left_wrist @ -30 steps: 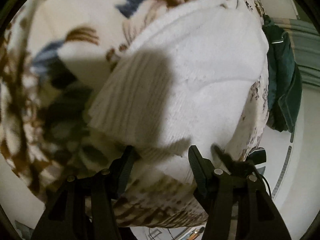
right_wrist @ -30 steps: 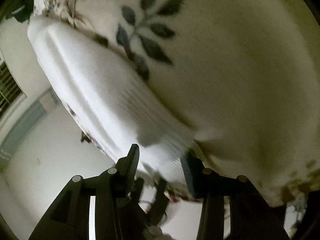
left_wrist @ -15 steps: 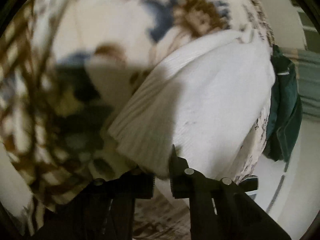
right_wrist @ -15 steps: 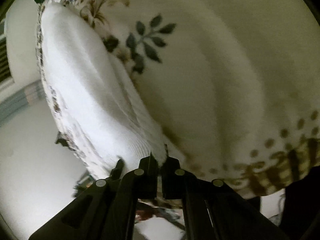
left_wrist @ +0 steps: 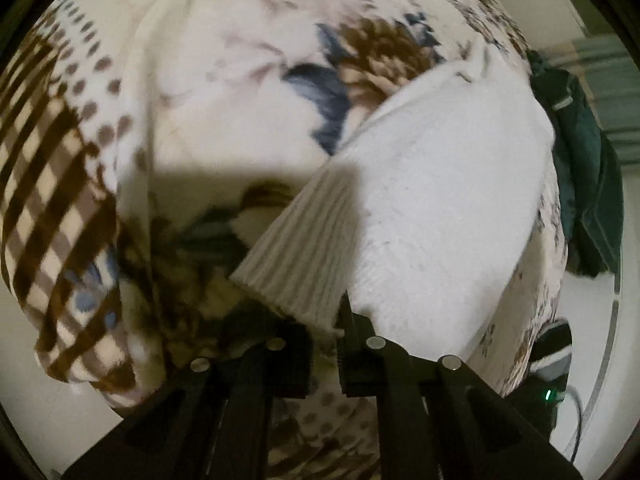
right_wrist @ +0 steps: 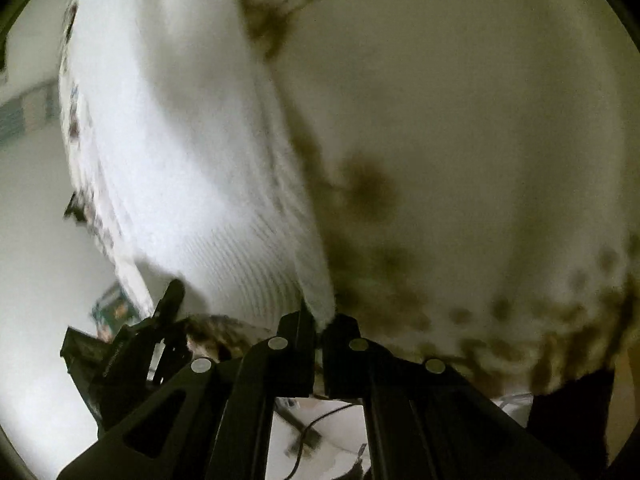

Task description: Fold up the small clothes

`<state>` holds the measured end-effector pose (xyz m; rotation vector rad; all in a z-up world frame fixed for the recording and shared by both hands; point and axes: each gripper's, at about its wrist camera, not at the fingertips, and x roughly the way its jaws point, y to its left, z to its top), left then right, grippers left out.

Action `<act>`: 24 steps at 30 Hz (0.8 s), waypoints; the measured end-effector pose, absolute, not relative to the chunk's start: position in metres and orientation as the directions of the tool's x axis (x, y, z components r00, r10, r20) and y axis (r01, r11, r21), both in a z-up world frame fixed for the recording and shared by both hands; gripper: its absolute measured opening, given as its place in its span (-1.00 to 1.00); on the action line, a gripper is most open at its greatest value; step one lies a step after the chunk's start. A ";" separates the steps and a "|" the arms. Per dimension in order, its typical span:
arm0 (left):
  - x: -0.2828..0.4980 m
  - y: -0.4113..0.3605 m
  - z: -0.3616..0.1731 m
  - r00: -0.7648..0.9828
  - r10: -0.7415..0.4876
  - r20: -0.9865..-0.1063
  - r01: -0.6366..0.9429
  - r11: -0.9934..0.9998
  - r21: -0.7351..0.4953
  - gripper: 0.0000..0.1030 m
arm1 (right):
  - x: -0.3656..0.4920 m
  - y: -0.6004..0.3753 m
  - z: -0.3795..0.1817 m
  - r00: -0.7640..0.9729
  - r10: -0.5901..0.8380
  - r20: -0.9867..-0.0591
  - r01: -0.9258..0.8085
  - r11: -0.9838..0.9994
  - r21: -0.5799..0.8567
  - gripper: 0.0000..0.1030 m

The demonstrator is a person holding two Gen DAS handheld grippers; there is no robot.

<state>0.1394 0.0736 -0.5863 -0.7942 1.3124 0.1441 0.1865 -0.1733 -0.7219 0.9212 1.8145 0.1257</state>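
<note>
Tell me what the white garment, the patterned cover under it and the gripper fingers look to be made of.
White garment: soft fuzzy knit, matte, with a ribbed hem; fibre unclear. Patterned cover: plush, fleece-like fabric with a soft-edged floral and check print. Fingers of the left gripper: matte black, probably plastic, with metal pins.

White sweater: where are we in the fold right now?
Done: both grippers have hold of the ribbed hem of the white sweater, the left gripper at one corner and the right gripper at the other. In hand: the hem pinched just above the floral blanket. Left: no fold shows yet; carry the hem over the body and release.
</note>
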 end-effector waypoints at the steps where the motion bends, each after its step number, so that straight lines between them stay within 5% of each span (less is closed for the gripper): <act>1: 0.140 0.073 -0.585 0.290 -0.343 -0.893 -0.511 0.734 -0.448 -0.86 | 0.193 -0.173 -0.720 -0.169 0.636 -0.753 0.508 0.711 0.487 -0.64; 5: 0.141 0.079 -0.583 0.287 -0.401 -0.870 -0.506 0.708 -0.493 -0.78 | 0.209 -0.195 -0.702 -0.166 0.694 -0.701 0.474 0.679 0.561 0.06; 9: 0.134 0.085 -0.578 0.244 -0.439 -0.865 -0.519 0.694 -0.499 -0.57 | 0.230 -0.227 -0.688 -0.121 0.643 -0.756 0.424 0.722 0.546 0.09; 14: 0.126 0.095 -0.549 0.226 -0.354 -0.908 -0.477 0.772 -0.420 -0.36 | 0.254 -0.237 -0.714 -0.081 0.688 -0.721 0.462 0.666 0.585 0.09; 15: 0.128 0.097 -0.545 0.236 -0.338 -0.911 -0.459 0.787 -0.411 -0.19 | 0.251 -0.242 -0.722 -0.069 0.707 -0.704 0.467 0.646 0.603 -0.03; 16: 0.133 0.099 -0.541 0.243 -0.308 -0.920 -0.434 0.813 -0.387 -0.14 | 0.251 -0.237 -0.726 -0.059 0.730 -0.681 0.468 0.622 0.627 -0.97; 24: 0.181 0.091 -0.562 0.212 -0.268 -0.940 -0.288 0.902 -0.322 -0.10 | 0.190 -0.234 -0.712 -0.149 0.632 -0.760 0.461 0.725 0.512 -0.96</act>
